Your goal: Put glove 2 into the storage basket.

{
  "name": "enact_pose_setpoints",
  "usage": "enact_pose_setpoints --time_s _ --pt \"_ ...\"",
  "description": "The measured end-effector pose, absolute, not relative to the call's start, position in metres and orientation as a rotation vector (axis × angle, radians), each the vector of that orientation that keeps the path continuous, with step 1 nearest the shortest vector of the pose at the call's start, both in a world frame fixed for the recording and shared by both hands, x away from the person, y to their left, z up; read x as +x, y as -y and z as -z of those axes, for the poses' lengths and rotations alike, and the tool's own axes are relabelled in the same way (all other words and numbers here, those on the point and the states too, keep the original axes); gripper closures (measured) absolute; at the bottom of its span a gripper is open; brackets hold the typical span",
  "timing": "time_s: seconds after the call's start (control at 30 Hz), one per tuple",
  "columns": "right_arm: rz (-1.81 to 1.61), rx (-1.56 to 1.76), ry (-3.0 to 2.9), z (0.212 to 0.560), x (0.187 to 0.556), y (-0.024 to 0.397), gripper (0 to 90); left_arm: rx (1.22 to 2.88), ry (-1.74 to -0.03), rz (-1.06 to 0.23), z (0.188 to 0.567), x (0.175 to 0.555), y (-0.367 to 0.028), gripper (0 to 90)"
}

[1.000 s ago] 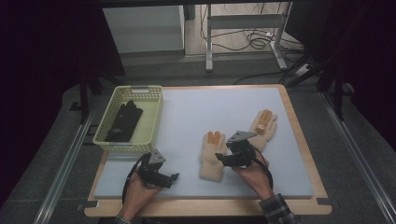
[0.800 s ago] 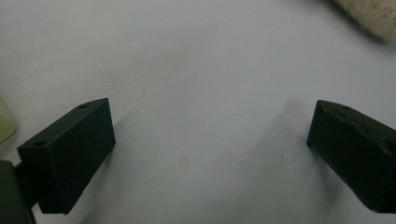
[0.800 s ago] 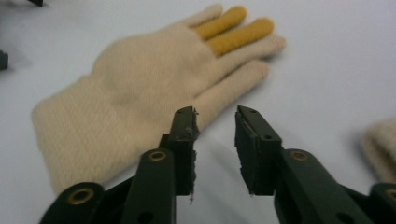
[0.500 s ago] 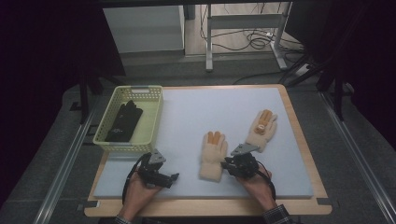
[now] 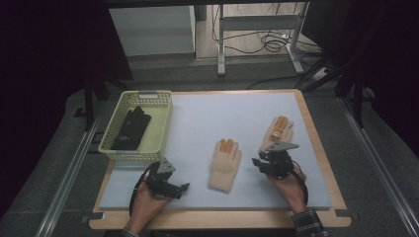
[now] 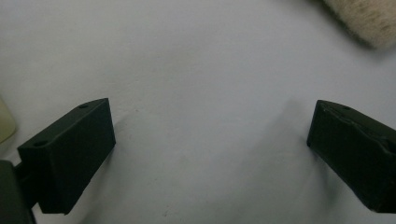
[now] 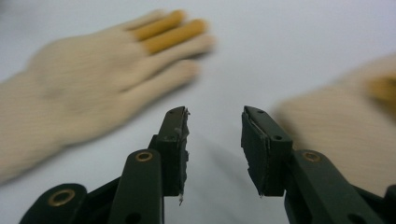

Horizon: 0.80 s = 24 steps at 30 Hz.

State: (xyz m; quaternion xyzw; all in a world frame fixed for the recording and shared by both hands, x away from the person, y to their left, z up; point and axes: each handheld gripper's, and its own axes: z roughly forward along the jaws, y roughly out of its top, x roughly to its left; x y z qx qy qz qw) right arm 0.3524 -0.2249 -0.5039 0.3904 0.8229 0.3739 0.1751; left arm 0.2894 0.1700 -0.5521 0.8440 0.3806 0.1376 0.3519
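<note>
while apart, right gripper (image 7: 215, 140) between two gloves (image 7: 93, 88)

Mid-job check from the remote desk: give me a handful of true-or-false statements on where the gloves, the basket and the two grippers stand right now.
1. A black glove lies in the yellow basket. True.
2. Two cream gloves lie on the mat: middle glove, right glove. True.
3. The right gripper clamps a cream glove. False: nothing sits between its jaws; the gloves lie to either side.
4. The left gripper is shut. False: its jaws stand wide apart over bare mat.
5. The cream gloves overlap. False: they lie apart.
</note>
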Motion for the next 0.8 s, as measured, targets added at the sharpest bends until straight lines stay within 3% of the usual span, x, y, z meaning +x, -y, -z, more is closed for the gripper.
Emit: enact_pose_setpoints --time_s 0.3,0.6,0.8 --pt "-1.007 1.209 -2.216 0.496 0.390 0.268 55.1 2.184 -0.985 -0.356 0.552 0.289 -0.170 1.3" --pt "-0.947 1.228 -2.181 0.511 0.432 0.281 39.2 2.184 -0.985 -0.356 0.552 0.289 -0.170 1.3" --pt "-0.957 1.188 -2.197 0.518 0.444 0.278 36.8 2.185 -0.985 -0.356 0.552 0.289 -0.170 1.3"
